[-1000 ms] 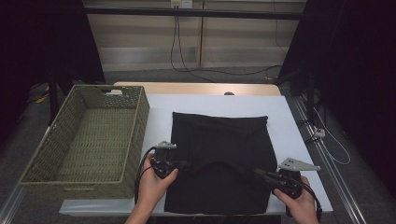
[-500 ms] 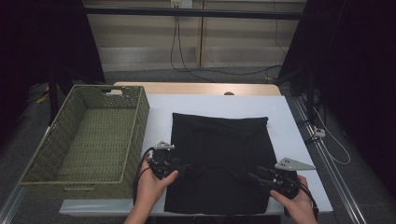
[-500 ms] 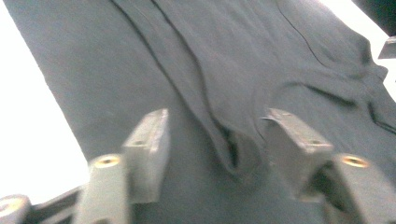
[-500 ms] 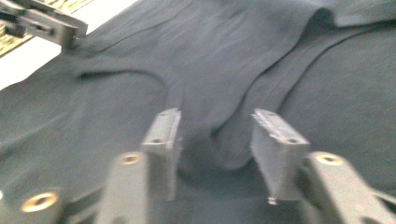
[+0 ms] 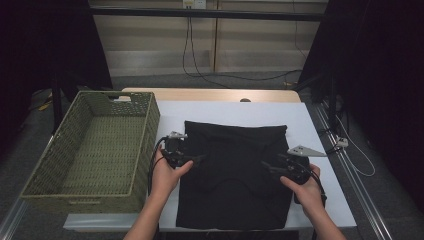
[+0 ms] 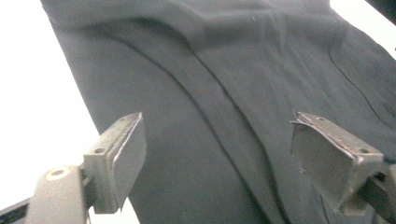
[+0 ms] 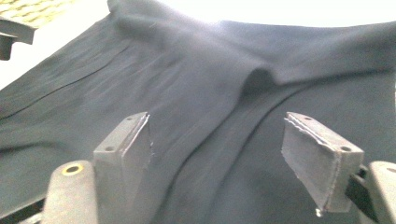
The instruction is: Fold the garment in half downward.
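since earlier: both hands drawn outward, jaws just opened wide, nothing between them. left gripper [image 5: 199, 159], right gripper [image 5: 267, 165]. black garment [image 5: 232, 175]: beside basket [image 5: 145, 145], soft, light; pinch folded edges.

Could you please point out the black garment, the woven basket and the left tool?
Black garment [image 5: 235, 170], high view, its flat middle.
Woven basket [image 5: 142, 145], high view, its right wall.
Left tool [image 5: 197, 159], high view, between its tips.

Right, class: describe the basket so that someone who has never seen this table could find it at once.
Start at the white table. At its left edge, beside the black cloth, stands the basket. It is the one woven, olive-green thing there: a deep, open-topped box with nothing in it.
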The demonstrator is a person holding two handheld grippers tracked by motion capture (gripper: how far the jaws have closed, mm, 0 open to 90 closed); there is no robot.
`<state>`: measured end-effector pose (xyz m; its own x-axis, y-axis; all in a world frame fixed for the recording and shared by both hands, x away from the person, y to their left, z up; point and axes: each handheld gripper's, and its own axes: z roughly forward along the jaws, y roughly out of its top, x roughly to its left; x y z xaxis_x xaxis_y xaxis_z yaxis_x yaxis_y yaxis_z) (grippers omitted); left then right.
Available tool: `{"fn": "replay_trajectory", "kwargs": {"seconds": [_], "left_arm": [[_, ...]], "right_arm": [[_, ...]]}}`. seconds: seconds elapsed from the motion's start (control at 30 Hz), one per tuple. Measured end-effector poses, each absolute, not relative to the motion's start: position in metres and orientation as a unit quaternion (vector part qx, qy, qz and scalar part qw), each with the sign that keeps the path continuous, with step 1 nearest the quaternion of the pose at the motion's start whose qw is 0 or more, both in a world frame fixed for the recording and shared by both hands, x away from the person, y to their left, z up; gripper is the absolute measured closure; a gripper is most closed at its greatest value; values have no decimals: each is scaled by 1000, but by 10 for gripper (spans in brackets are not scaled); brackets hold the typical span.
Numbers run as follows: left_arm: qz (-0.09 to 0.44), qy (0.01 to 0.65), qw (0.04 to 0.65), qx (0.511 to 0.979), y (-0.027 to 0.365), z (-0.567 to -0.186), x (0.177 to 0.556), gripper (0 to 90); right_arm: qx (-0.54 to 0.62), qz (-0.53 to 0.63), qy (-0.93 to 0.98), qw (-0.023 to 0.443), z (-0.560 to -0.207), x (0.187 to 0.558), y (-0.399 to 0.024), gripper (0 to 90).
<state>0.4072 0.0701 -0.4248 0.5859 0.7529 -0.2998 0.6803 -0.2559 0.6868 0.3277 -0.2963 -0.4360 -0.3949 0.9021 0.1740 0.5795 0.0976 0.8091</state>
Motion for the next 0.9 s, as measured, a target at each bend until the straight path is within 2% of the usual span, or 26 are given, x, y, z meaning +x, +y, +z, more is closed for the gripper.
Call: {"fn": "replay_trajectory", "kwargs": {"seconds": [0.17, 0.4, 0.73, 0.83, 0.9], "left_arm": [[51, 463, 394, 792, 65, -425, 430, 170], [50, 479, 397, 781, 63, -426, 459, 173], [67, 501, 393, 768, 65, -423, 489, 170], [64, 507, 391, 765, 67, -423, 494, 170], [66, 516, 389, 761, 70, -424, 502, 171]], "right_arm": [[534, 423, 701, 212, -434, 356, -307, 208], [559, 396, 682, 257, -432, 393, -327, 233], [604, 354, 662, 269, -441, 443, -341, 275], [608, 340, 663, 275, -445, 455, -345, 309], [617, 322, 660, 281, -449, 462, -348, 380]]}}
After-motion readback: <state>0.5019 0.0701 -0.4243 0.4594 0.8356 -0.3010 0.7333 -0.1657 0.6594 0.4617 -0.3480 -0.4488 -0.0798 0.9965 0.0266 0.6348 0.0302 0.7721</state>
